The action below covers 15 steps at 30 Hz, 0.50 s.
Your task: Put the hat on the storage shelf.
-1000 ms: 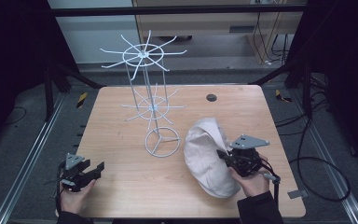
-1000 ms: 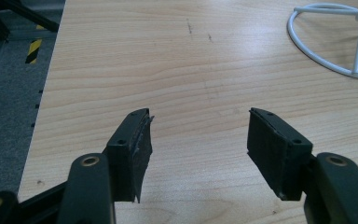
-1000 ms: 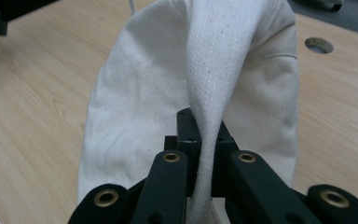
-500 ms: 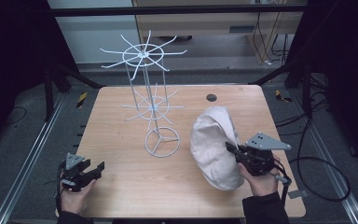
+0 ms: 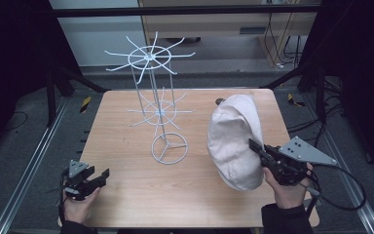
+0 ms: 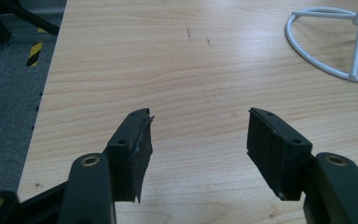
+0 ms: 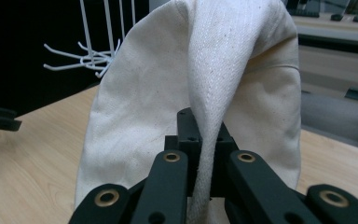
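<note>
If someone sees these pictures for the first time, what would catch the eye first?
First, the cream cloth hat at the table's right side, its fabric pinched between the shut jaws of the right gripper. Next, the tall white wire rack with two rings of hooks, standing mid-table. The left gripper waits open at the near left corner of the wooden table.

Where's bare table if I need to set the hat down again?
Bare wood lies between the left gripper and the wire stand's ring base, and along the table's near edge. It is crowded on the right, where the right gripper holds the hat.
</note>
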Each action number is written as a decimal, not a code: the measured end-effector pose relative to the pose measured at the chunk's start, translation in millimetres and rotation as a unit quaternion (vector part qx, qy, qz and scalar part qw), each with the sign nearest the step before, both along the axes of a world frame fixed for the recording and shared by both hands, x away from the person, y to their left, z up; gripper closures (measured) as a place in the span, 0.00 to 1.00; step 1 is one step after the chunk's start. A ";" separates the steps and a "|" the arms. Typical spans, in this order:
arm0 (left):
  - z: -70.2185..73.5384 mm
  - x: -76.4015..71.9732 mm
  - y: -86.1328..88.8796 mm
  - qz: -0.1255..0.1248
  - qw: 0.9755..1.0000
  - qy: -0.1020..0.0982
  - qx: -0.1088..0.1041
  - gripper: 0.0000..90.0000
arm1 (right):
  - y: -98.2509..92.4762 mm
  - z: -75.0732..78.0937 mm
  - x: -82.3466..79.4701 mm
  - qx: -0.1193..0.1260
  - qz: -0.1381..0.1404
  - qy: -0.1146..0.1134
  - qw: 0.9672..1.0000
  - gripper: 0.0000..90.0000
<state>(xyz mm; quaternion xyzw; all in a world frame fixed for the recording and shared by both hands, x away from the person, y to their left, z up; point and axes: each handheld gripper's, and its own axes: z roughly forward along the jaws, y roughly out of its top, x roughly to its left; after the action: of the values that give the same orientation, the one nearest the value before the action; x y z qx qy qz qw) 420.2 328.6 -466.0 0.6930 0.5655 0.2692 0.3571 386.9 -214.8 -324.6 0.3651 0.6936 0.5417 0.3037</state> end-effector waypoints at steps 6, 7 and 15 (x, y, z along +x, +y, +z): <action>-0.5 0.7 -0.6 0.001 1.000 0.000 -0.001 0.44 | 0.6 8.8 -0.5 0.009 -0.002 -0.018 1.000 0.98; -0.2 0.5 -0.5 0.000 1.000 0.000 0.000 0.44 | 1.4 10.4 -0.1 0.008 -0.002 -0.022 1.000 0.98; 0.4 -0.3 0.6 0.004 1.000 -0.003 0.000 0.44 | 4.4 27.0 -3.3 0.019 -0.001 -0.059 0.998 0.98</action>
<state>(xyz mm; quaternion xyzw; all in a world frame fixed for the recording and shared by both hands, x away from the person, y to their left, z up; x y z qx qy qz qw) 419.9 329.2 -465.6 0.6899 0.5673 0.2729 0.3573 383.7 -210.4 -297.6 0.3386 0.6636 0.5752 0.3378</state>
